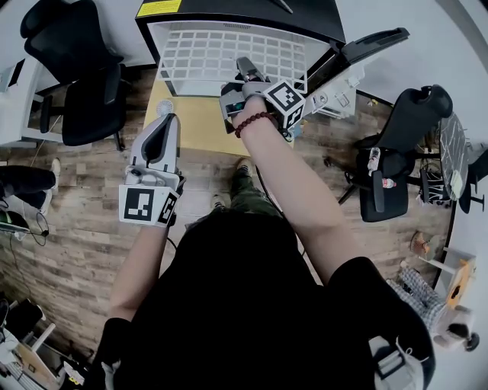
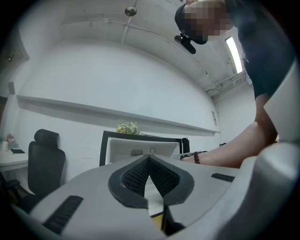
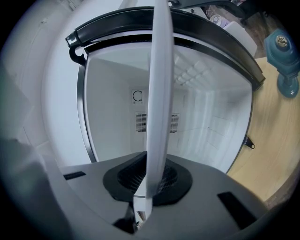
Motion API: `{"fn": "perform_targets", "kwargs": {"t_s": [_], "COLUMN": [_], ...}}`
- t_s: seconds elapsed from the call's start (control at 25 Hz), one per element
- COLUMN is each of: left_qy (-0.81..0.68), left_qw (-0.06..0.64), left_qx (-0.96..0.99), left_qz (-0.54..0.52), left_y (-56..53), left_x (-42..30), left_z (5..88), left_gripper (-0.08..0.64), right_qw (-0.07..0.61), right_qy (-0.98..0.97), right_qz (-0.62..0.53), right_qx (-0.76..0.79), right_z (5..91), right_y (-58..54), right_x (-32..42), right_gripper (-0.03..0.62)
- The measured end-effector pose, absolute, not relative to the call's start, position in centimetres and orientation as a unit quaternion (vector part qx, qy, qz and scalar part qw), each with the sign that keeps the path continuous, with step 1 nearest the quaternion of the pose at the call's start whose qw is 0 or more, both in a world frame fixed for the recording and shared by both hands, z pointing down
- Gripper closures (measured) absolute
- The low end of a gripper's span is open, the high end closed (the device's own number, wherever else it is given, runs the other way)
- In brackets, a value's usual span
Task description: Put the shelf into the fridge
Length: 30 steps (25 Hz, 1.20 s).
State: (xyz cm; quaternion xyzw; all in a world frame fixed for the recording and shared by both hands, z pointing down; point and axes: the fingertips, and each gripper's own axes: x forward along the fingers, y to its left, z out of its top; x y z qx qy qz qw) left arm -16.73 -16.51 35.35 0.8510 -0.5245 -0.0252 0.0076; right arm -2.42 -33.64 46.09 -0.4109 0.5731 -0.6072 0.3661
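The white wire-grid shelf [image 1: 221,53] lies level at the mouth of the small black fridge [image 1: 305,15], whose door [image 1: 374,42] stands swung out to the right. My right gripper [image 1: 245,72] is shut on the shelf's near edge. In the right gripper view the shelf [image 3: 158,84] shows edge-on, clamped between the pads of the right gripper [image 3: 152,176], with the fridge's white inside [image 3: 206,122] straight behind it. My left gripper [image 1: 166,122] hangs lower left, apart from the shelf, shut on nothing. In its own view the left gripper [image 2: 149,158] faces the fridge [image 2: 136,150].
The fridge stands on a pale wooden board [image 1: 191,114]. A teal object [image 3: 283,61] sits on that board at the right. Black office chairs stand at the left [image 1: 84,84] and the right [image 1: 404,152]. The floor is wood planks [image 1: 76,228].
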Motion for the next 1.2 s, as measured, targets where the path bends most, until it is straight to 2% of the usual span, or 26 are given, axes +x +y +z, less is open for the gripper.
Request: {"fn": "perform_targets", "kwargs": {"t_s": [1.2], "left_qy": [-0.521], "left_qw": [0.0], "left_qx": [0.853], "left_qz": [-0.027], "left_y": [-14.9], "left_x": [-16.8], "left_z": [34.6], "left_gripper": [0.541], "right_qw": [0.37], "right_qy": [0.568], "right_qz": [-0.609], "right_qx": [-0.412], "right_z": [46.3], "right_y": [-31.6], "right_x": [-2.5], "right_gripper": [0.551]}}
